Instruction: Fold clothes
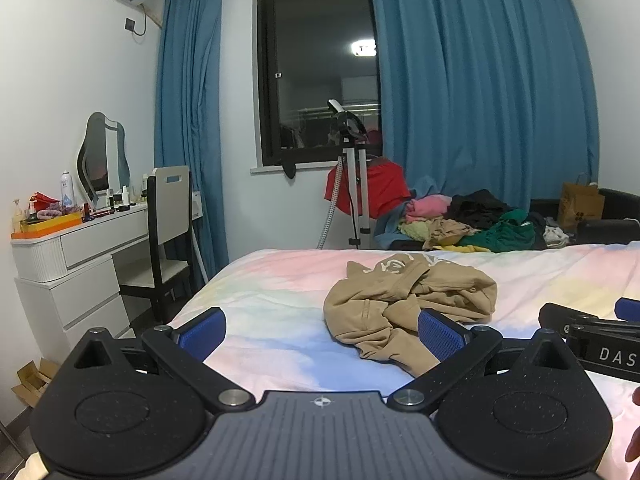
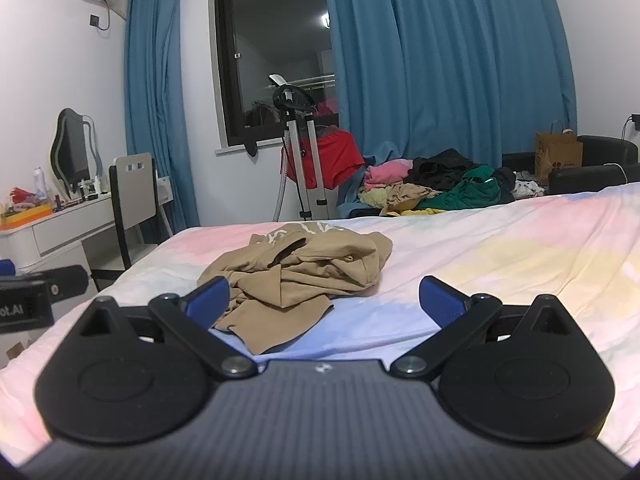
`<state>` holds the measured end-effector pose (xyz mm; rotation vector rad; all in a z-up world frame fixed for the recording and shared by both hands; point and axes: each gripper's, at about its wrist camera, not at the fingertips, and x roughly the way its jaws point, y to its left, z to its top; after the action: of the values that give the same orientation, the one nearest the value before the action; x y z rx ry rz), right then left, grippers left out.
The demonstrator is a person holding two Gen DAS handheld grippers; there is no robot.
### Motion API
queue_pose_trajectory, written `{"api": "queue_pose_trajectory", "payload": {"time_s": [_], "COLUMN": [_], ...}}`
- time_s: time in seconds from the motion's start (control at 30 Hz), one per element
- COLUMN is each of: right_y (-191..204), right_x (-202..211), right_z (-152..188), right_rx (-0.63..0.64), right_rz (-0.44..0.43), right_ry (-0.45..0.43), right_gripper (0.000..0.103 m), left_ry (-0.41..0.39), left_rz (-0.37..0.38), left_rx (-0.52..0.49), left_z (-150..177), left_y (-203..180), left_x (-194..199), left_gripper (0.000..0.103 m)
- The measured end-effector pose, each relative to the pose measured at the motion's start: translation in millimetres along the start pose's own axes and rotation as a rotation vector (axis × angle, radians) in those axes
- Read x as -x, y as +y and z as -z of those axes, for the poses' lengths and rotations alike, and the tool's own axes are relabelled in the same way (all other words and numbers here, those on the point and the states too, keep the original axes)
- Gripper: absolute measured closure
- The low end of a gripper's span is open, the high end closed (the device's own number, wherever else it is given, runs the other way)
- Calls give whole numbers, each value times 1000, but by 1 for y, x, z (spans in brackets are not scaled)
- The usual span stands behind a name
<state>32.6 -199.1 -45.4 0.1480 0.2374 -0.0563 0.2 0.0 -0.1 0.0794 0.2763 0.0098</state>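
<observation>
— On the bed (image 1: 280, 320), from the left view?
— A crumpled tan garment (image 1: 404, 304); the left gripper (image 1: 320, 330) has fingers spread, holding nothing.
— And from the right view?
— The right gripper (image 2: 324, 298) is spread too, garment just ahead.

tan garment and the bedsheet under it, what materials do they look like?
Tan garment: probably soft matte cotton knit; it crumples in thick, rounded folds with no sheen, pale print on top. Bedsheet: looks like thin smooth woven fabric, pastel tie-dye print, lying flat with shallow fine creases. Exact fibre can't be told.
</observation>
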Motion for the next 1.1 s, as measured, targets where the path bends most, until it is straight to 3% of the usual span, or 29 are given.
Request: {"api": "queue_pose_trajectory", "payload": {"time_s": [1.1], "right_y": [-3], "right_x": [1], "right_z": [-4], "right_rx": [-17], "right_rz": [16], "right_ry": [-7], "right_gripper": [0], "left_ry": [-11], "left_rz": [5], "left_rx": [1], "left_z": [2], "left_y": [1], "left_x": [-1], "left_gripper": [0]}}
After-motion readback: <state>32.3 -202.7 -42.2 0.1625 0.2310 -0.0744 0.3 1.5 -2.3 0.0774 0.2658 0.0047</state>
